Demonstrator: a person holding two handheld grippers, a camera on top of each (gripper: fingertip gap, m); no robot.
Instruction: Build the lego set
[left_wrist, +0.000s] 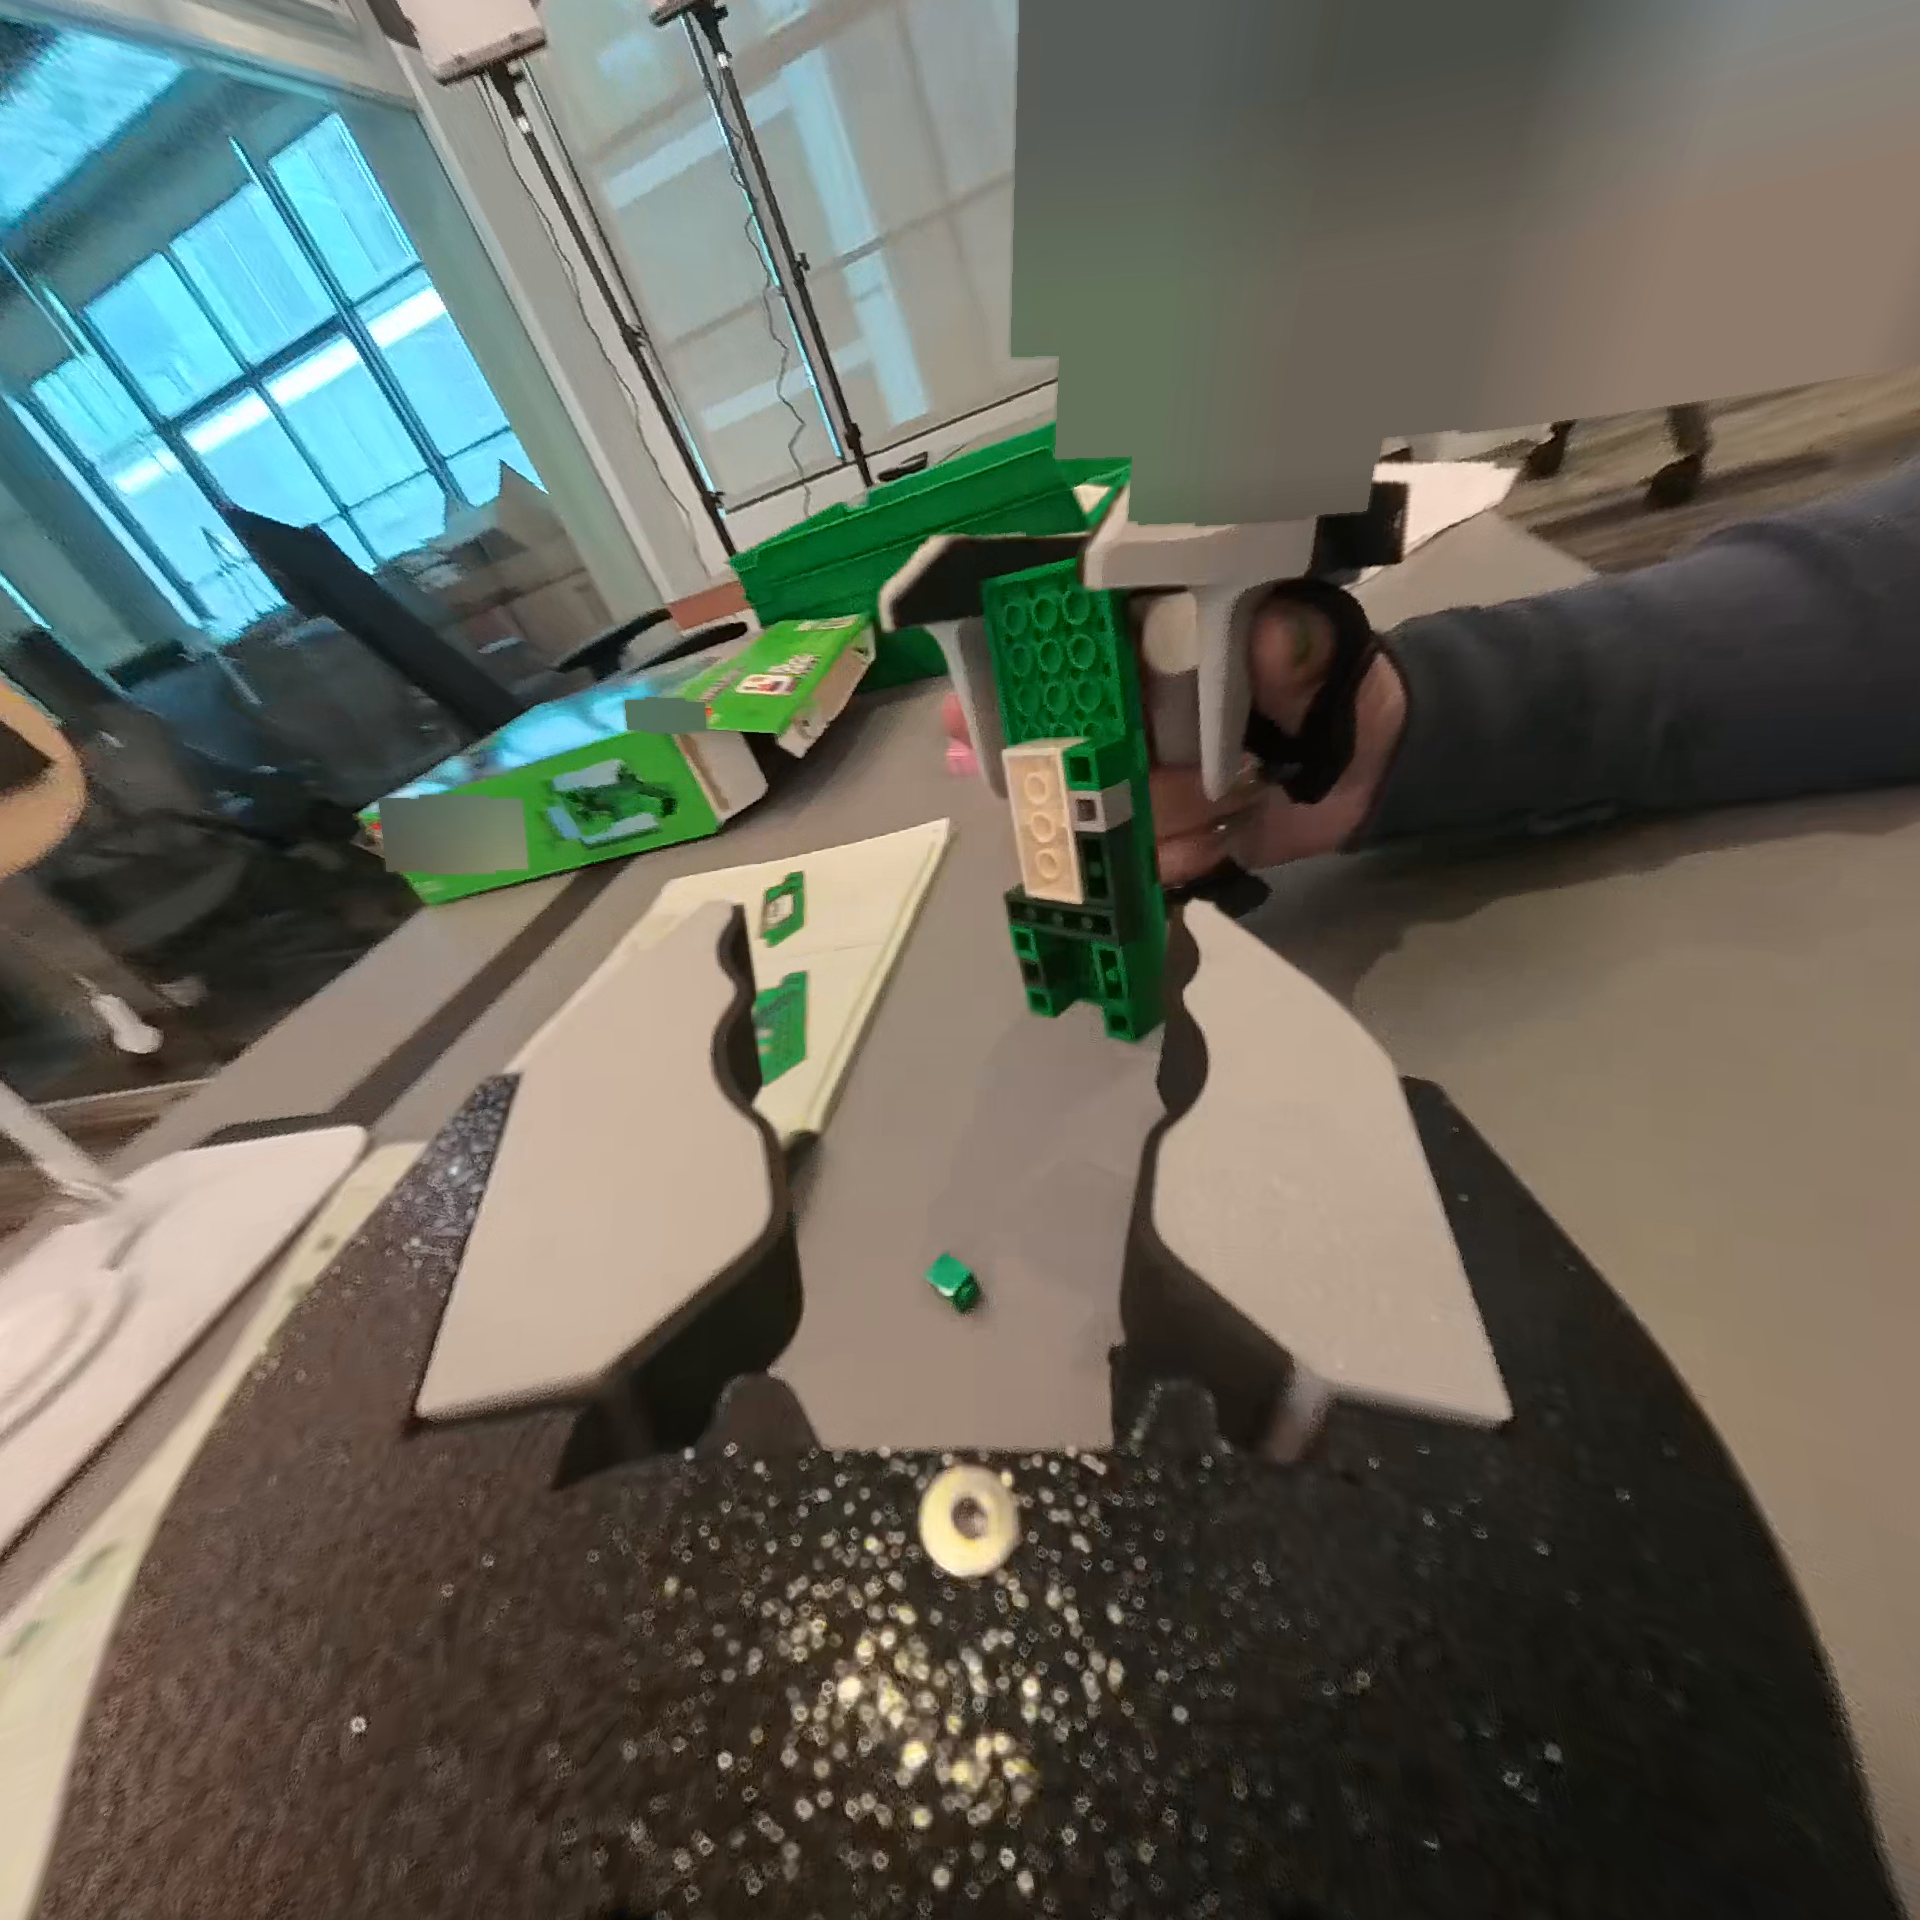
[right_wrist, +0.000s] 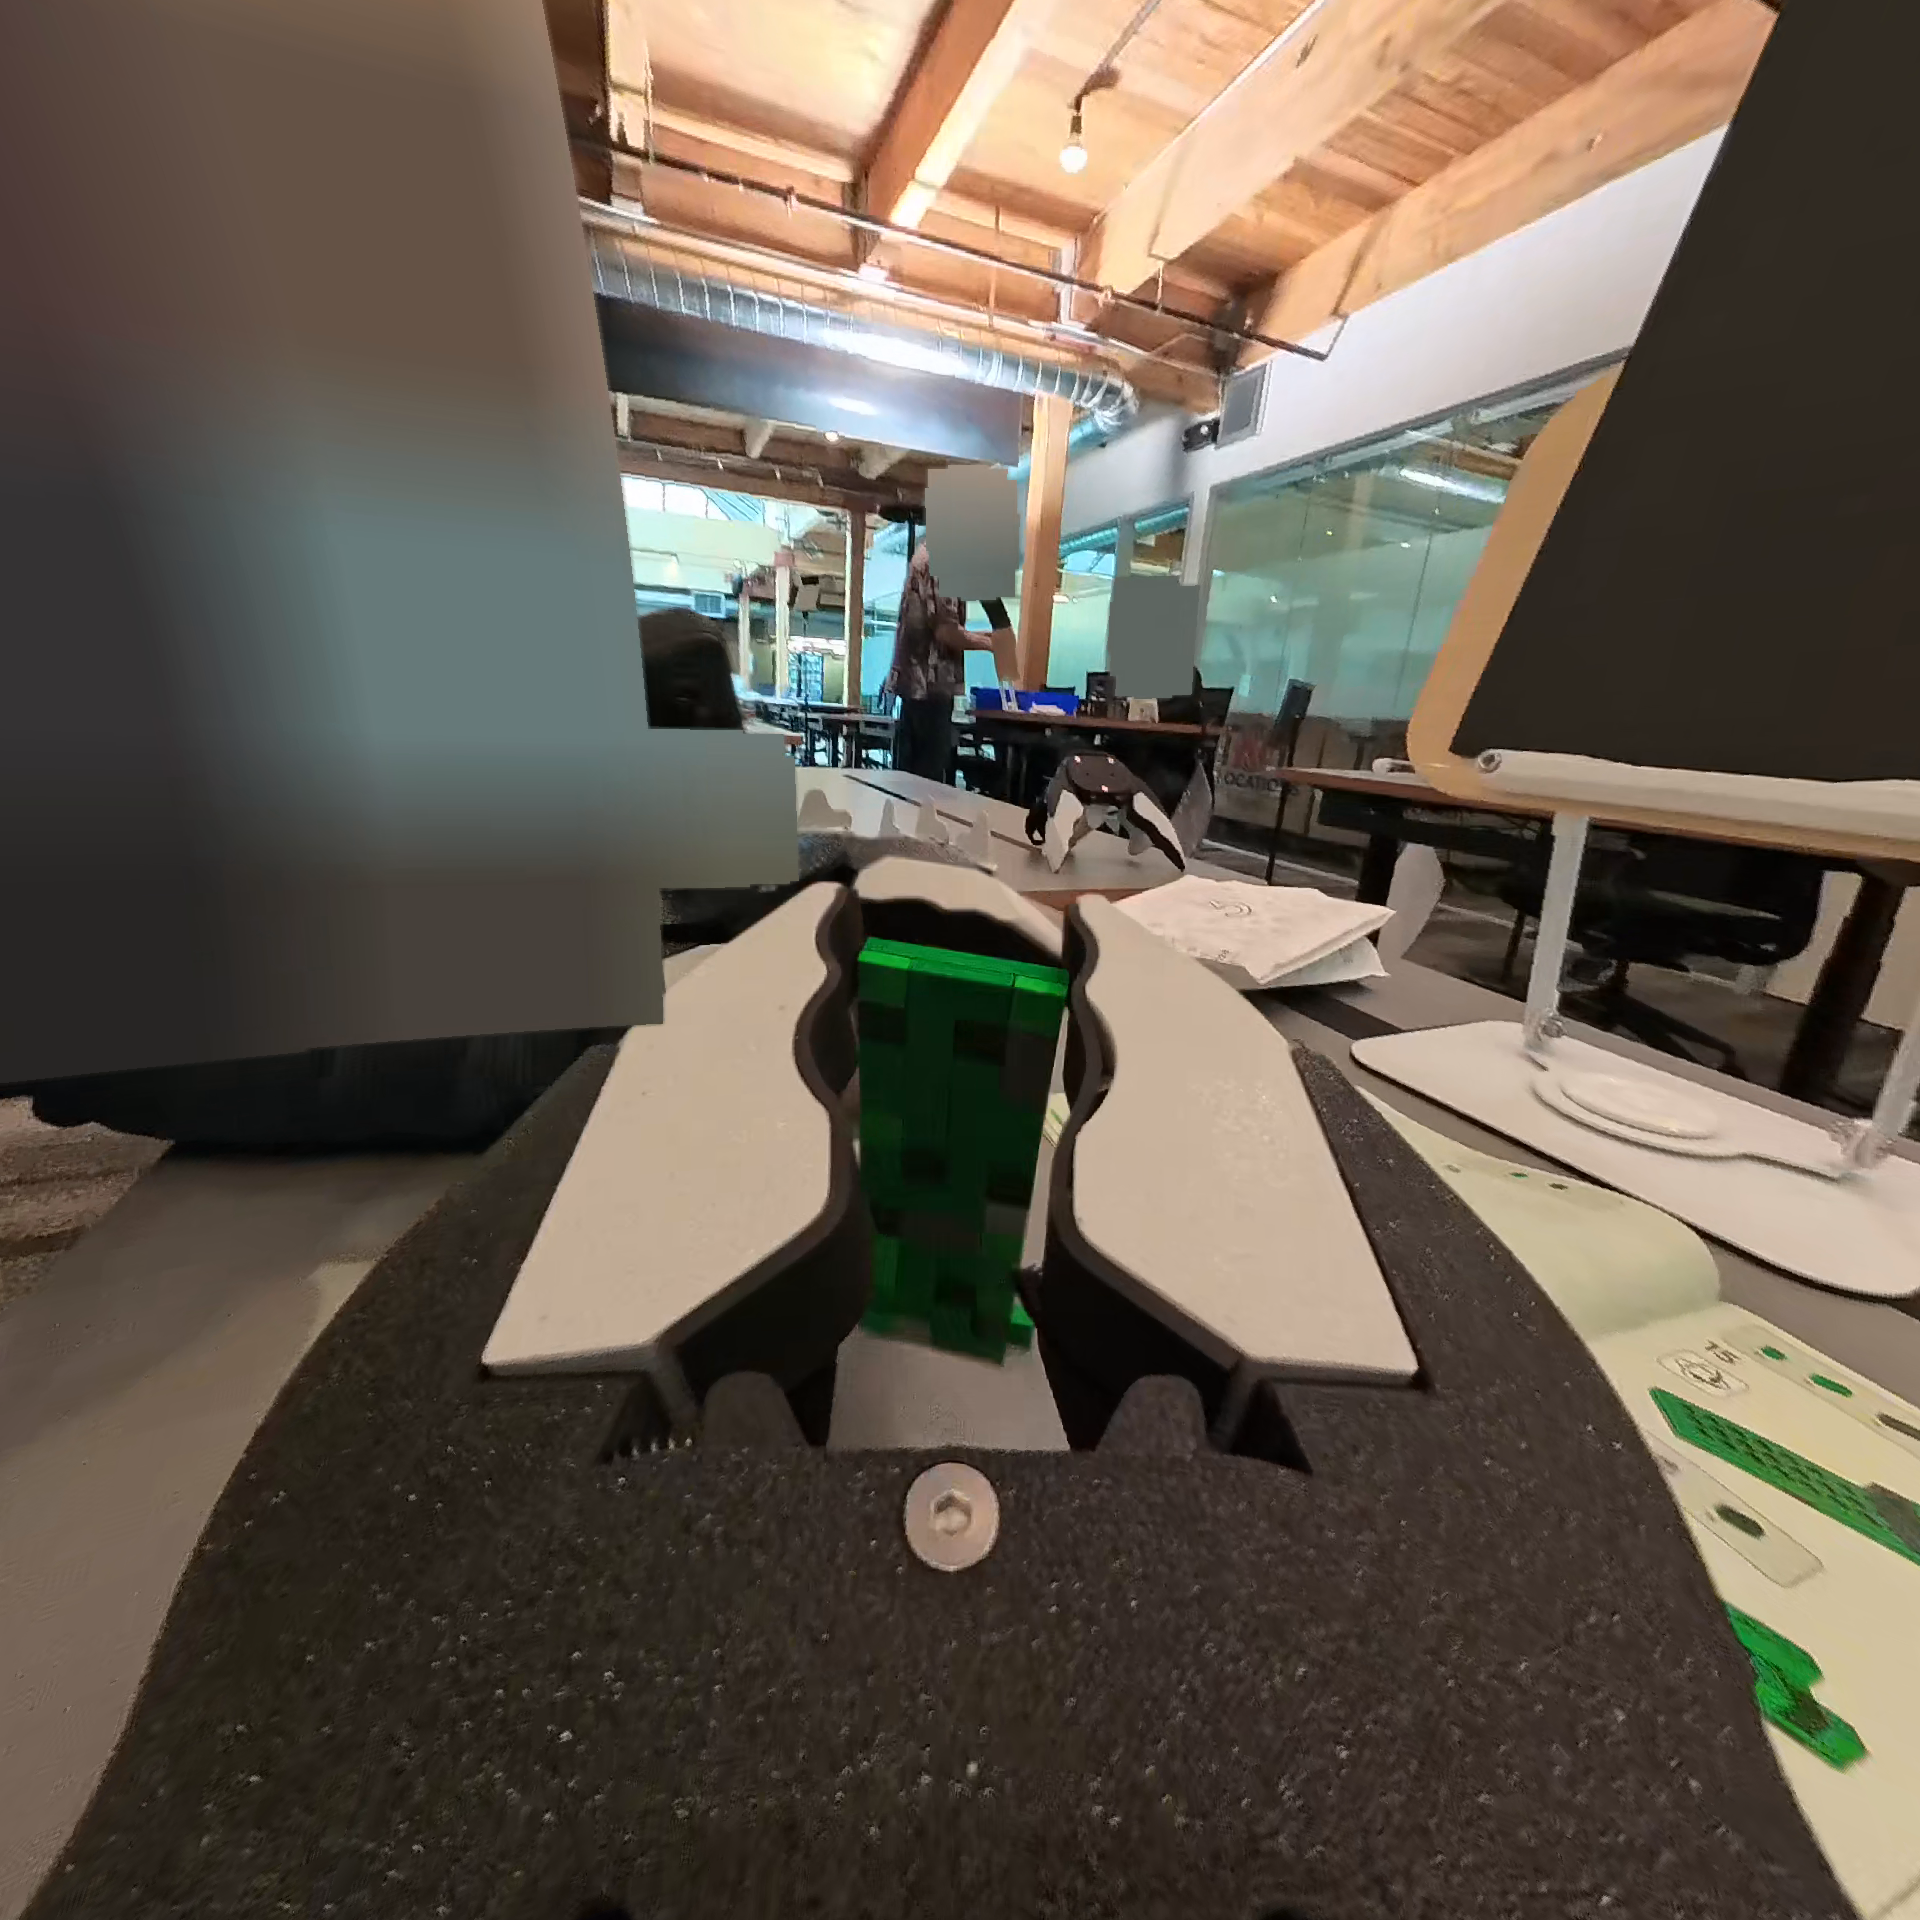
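The green brick model (right_wrist: 951, 1132) is held upright above the grey table (left_wrist: 1558, 1091), clamped between the right gripper (right_wrist: 956, 1049) fingers. The left gripper (left_wrist: 956, 1039) is spread wide, empty, just below it. A printed box (left_wrist: 582, 800) is seen behind.

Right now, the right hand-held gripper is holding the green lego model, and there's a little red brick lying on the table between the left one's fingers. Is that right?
Almost. The little brick on the table is green, not red, as the left wrist view shows. The rest holds: the right hand-held gripper grips the green lego model, and the brick lies between the open left hand-held gripper's fingers.
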